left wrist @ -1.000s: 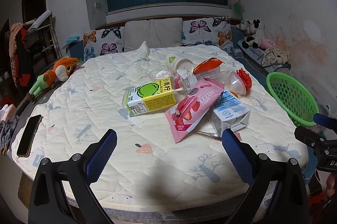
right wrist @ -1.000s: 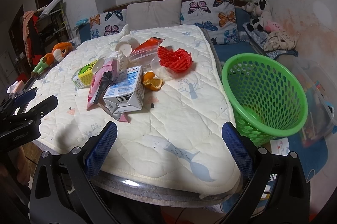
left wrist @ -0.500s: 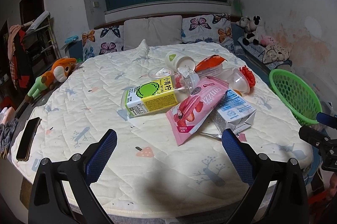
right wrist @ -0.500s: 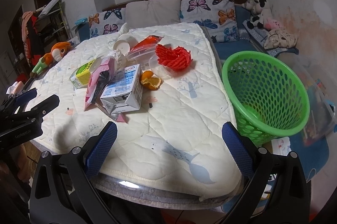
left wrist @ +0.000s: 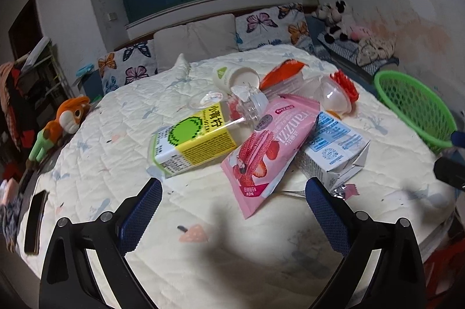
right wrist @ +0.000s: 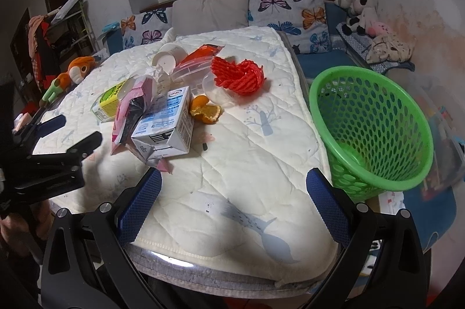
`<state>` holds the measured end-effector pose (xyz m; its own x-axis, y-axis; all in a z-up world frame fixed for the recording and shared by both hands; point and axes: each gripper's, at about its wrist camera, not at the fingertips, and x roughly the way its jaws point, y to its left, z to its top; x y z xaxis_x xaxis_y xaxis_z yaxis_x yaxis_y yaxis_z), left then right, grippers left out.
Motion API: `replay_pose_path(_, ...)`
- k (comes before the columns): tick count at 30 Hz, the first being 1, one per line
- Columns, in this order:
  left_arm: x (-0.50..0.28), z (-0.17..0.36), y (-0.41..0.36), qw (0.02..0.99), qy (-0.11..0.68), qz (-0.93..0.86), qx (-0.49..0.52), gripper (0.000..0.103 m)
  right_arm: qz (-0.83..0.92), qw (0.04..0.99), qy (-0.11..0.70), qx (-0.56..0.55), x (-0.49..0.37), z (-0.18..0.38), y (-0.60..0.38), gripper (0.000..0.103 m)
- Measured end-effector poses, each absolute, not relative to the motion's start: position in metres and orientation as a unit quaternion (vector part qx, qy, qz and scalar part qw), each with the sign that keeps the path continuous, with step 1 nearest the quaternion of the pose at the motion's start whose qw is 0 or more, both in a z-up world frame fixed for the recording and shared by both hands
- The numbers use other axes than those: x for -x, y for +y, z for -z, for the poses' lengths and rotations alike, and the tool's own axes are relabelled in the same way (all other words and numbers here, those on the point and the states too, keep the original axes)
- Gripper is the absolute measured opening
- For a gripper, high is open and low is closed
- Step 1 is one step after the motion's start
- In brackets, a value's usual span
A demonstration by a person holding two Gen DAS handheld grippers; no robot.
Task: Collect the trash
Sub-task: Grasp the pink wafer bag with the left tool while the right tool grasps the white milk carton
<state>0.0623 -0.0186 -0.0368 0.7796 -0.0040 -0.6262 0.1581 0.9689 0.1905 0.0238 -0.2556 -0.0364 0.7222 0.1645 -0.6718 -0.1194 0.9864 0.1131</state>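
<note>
While both grippers are held low over the near edge of the bed [left wrist: 87, 169], nothing is gripped by either. The left gripper [left wrist: 234, 217] is spread wide, its blue pads [left wrist: 141, 217] set well apart above bare quilt just short of the trash pile. The right gripper [right wrist: 234, 206] is likewise spread wide and empty, poised over the quilt corner, with the green basket [right wrist: 375, 134] standing off the bed's edge just beside its right finger.

Trash is heaped mid-bed. A yellow carton [left wrist: 193, 143] is seen lying on its side, a straw projecting from its top. A pink pouch [left wrist: 270, 149] is laid against it, its upper part propped on a blue-and-white carton [left wrist: 331, 147]. Behind these, a white cup [left wrist: 237, 76] is tipped over, a clear cup [left wrist: 251, 108] is tipped beside it, and an orange wrapper [left wrist: 283, 71] is noted further back. Red foam netting [right wrist: 238, 75] rests on a clear lid, and orange peel [right wrist: 205, 111] is found touching the blue-and-white carton.

A plush toy [left wrist: 62, 123] and a phone [left wrist: 36, 222] are noted at the bed's left edge. Butterfly pillows [right wrist: 289, 8] are lined along the headboard.
</note>
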Motion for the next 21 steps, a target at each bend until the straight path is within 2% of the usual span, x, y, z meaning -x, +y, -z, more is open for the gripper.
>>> replay_pose_path(3,-0.074,0.045,-0.022,0.932,0.334,0.048,-0.133,0.095,-0.079,0.926,0.367,-0.030,-0.028,0.038,-0.254,0.099)
replay_pose_path(5,-0.083,0.051,-0.023,0.927,0.343,0.054,-0.139,0.084,-0.080,0.926,0.369,-0.029,-0.030,0.039,-0.253,0.099)
replay_pose_path(6,-0.087,0.053,-0.024,0.925,0.348,0.055,-0.141,0.083,-0.080,0.925,0.370,-0.030,-0.032,0.039,-0.253,0.099)
replay_pose_path(13,-0.106,0.071,-0.032,0.915,0.361,0.080,-0.159,0.080,-0.084,0.922,0.377,-0.031,-0.040,0.042,-0.251,0.099)
replay_pose_path(14,-0.108,0.073,-0.033,0.914,0.364,0.080,-0.161,0.073,-0.085,0.922,0.378,-0.030,-0.041,0.043,-0.251,0.099)
replay_pose_path(18,-0.116,0.079,-0.031,0.909,0.381,0.087,-0.144,0.056,-0.089,0.921,0.379,-0.027,-0.044,0.043,-0.249,0.099)
replay_pose_path(20,-0.116,0.079,-0.029,0.909,0.382,0.093,-0.137,0.042,-0.091,0.921,0.378,-0.026,-0.045,0.043,-0.248,0.099)
replay_pose_path(21,-0.115,0.079,-0.028,0.909,0.382,0.095,-0.135,0.040,-0.093,0.920,0.380,-0.027,-0.046,0.043,-0.248,0.099)
